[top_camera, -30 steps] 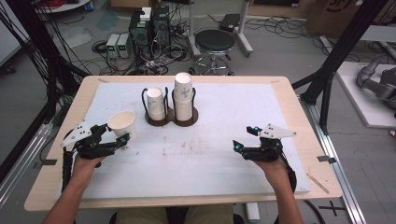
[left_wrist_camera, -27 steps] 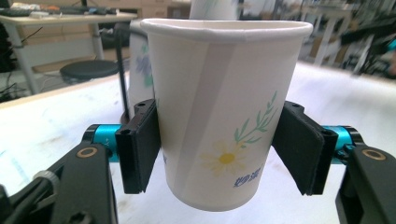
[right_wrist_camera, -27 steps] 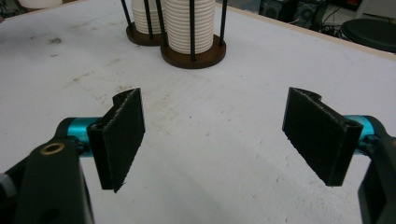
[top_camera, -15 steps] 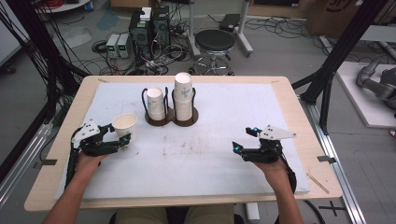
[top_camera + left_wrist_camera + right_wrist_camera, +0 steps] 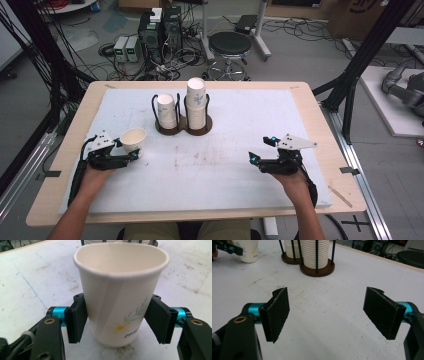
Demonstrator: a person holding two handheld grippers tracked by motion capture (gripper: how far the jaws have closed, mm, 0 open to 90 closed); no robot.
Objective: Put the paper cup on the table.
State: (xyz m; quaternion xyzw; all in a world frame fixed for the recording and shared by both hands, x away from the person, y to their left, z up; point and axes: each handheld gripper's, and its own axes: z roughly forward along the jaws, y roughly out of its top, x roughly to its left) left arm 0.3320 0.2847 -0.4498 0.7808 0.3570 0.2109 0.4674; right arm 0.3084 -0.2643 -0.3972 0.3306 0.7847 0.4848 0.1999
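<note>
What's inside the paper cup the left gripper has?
The paper cup in the left gripper shows only bare white inner wall near the rim; its bottom is hidden by the front wall.

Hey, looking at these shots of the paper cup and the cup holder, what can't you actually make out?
- Paper cup, left gripper view: the blue print low on its wall is too blurred to read, and the left gripper pads cover its sides.
- Cup holder, right gripper view: the stacks' tops are cut off by the upper edge.
- Stacked cups, high view: too small to count.
- Right gripper: open, nothing between its jaws.
</note>
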